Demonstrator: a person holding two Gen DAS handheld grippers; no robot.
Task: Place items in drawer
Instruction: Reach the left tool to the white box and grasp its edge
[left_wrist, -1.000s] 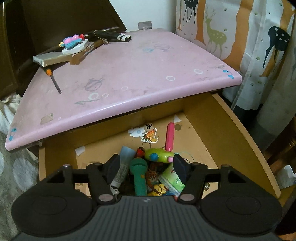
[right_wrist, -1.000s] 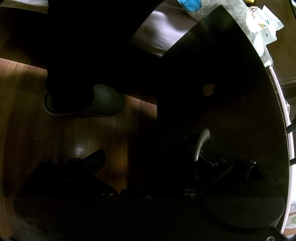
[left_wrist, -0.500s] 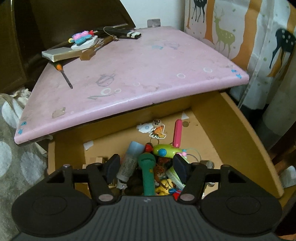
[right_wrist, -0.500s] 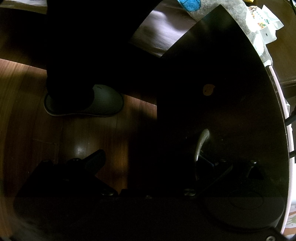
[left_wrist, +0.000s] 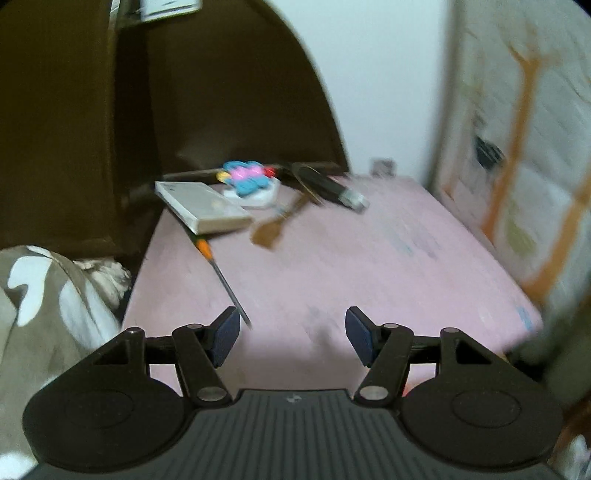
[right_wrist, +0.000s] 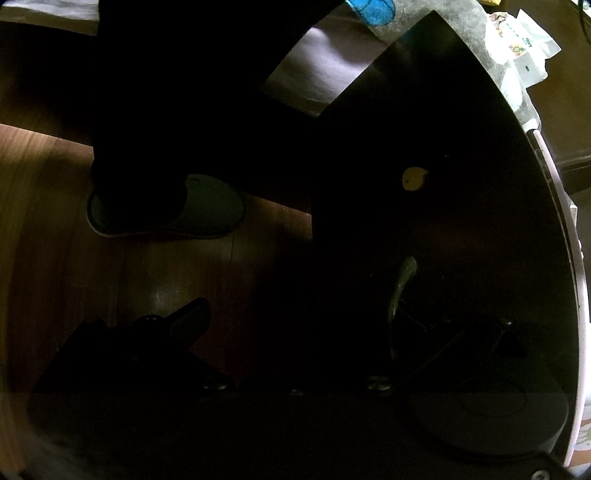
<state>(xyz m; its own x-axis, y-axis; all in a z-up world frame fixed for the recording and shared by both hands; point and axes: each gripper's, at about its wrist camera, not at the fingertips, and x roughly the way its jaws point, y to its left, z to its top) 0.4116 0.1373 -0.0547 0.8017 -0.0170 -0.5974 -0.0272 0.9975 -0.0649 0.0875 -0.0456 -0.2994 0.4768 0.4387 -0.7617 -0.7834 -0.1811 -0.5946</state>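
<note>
In the blurred left wrist view, my left gripper is open and empty above the near edge of the pink tabletop. An orange-handled screwdriver lies just ahead of the left fingertip. Farther back lie a grey flat box, a pink and blue toy, a brown wooden tool and a black object. The drawer is out of this view. In the dark right wrist view, my right gripper is open beside the metal handle of the dark drawer front.
A dark brown headboard stands behind the table. A patterned blanket lies at left and a deer-print curtain hangs at right. A slippered foot stands on the wooden floor.
My left gripper has risen and tilted up from the open drawer of toys to the pink tabletop; the drawer has left its view. The right gripper has not moved.
</note>
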